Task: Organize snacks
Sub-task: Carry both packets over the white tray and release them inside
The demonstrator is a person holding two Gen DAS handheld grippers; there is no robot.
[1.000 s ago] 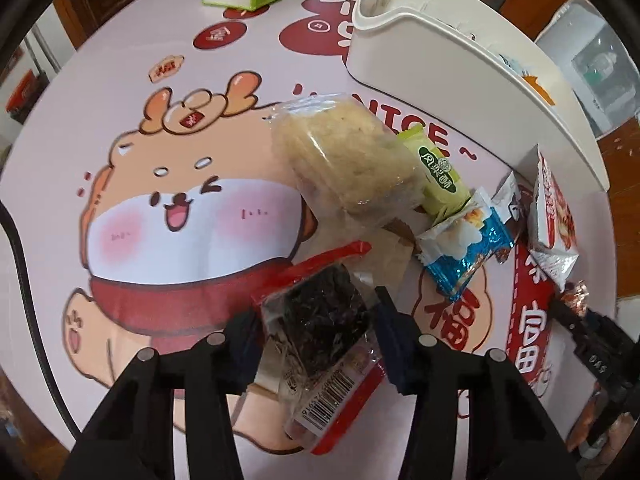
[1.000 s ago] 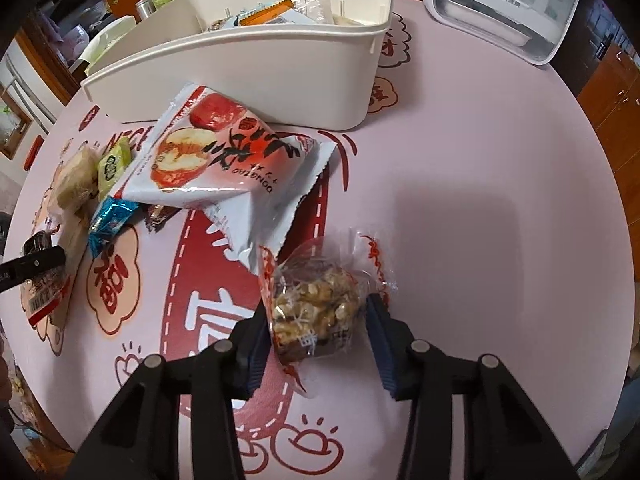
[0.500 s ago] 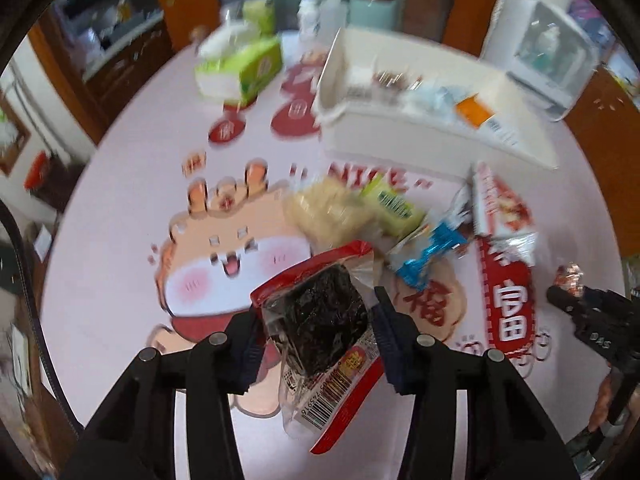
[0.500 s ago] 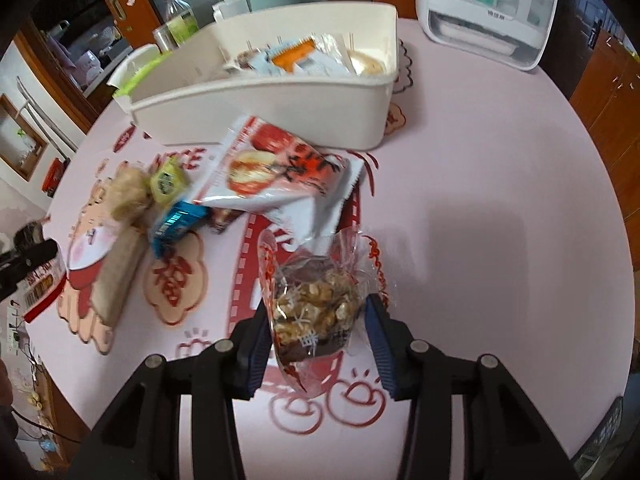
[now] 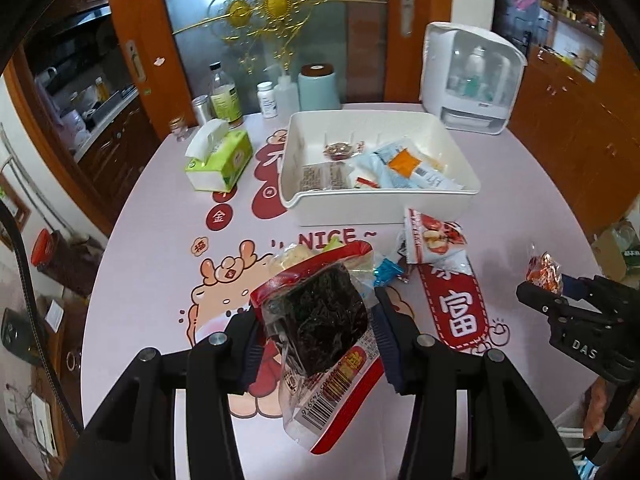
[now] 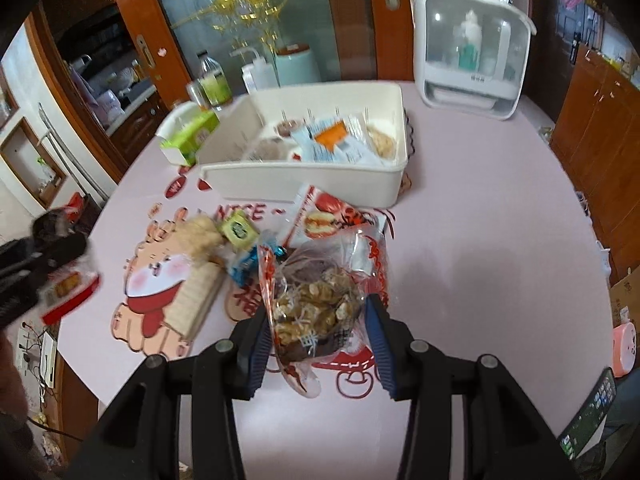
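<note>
Dark seaweed pack (image 5: 320, 320) clamped in left fingers (image 5: 256, 344), nut bag (image 6: 316, 312) in right fingers (image 6: 376, 336), labels unreadable

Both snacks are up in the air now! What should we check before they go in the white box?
1. Left gripper holds the dark snack pack: ok.
2. Right gripper holds the nut snack pack: ok.
3. Both packs lifted off the table: ok.
4. White bin has free space, on its left side: ok.
5. Path over the loose snacks, like the apple chip bag: ok.
6. Packs gripped firmly enough: cannot tell.
</note>
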